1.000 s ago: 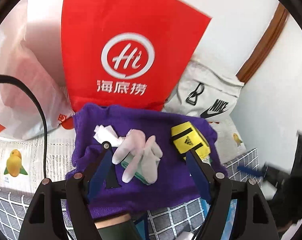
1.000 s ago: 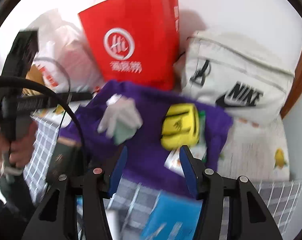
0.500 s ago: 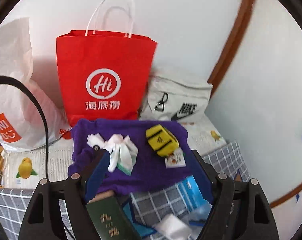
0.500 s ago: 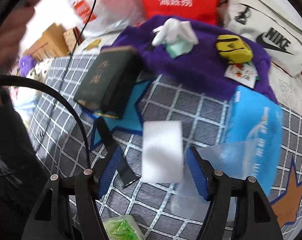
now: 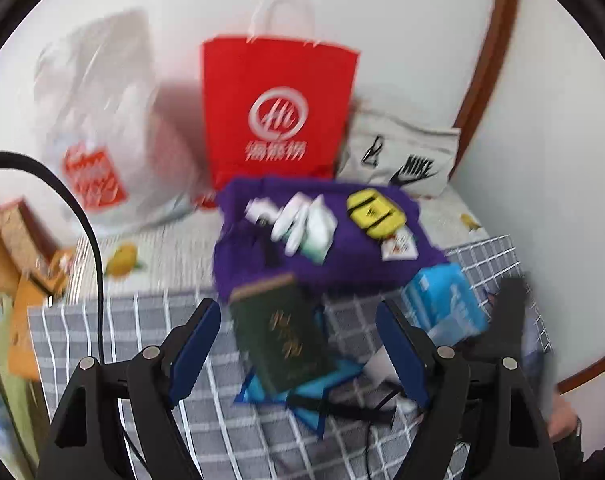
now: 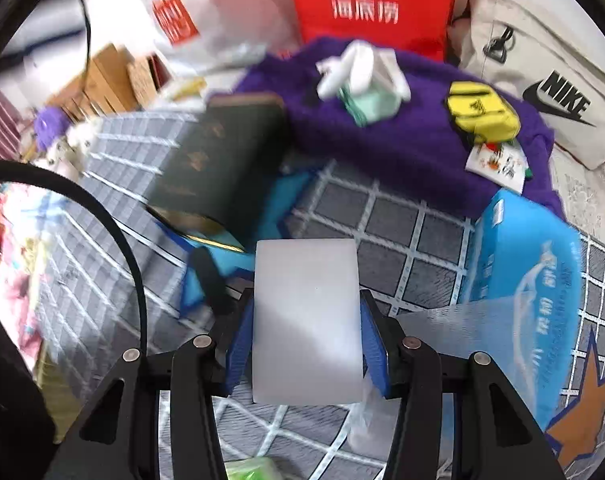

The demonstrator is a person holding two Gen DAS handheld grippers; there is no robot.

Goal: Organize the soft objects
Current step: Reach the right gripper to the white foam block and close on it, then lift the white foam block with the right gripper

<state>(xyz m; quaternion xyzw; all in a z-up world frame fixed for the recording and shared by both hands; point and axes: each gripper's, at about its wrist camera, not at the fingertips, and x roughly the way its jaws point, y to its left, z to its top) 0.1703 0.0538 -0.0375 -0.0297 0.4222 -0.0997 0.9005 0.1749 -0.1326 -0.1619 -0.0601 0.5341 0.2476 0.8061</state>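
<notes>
My right gripper (image 6: 306,344) is shut on a white foam block (image 6: 306,320), its blue pads pressed on both sides, just above the grey checked bedspread (image 6: 402,236). A purple fleece cloth (image 6: 414,148) lies beyond, with a white glove (image 6: 354,68) and a yellow pouch (image 6: 482,114) on it. My left gripper (image 5: 298,344) is open and empty, raised above the bed, with the purple cloth (image 5: 322,236), glove (image 5: 298,220) and pouch (image 5: 374,212) ahead of it.
A dark green book (image 6: 218,164) lies left of the block, also seen in the left wrist view (image 5: 282,332). A blue tissue pack (image 6: 526,280) lies right. A red paper bag (image 5: 278,108), a white plastic bag (image 5: 102,128) and a white Nike bag (image 5: 402,160) stand against the wall.
My right gripper has dropped toward the bedspread and closed on the white foam block. My left gripper has pulled back from the purple cloth and stayed open.
</notes>
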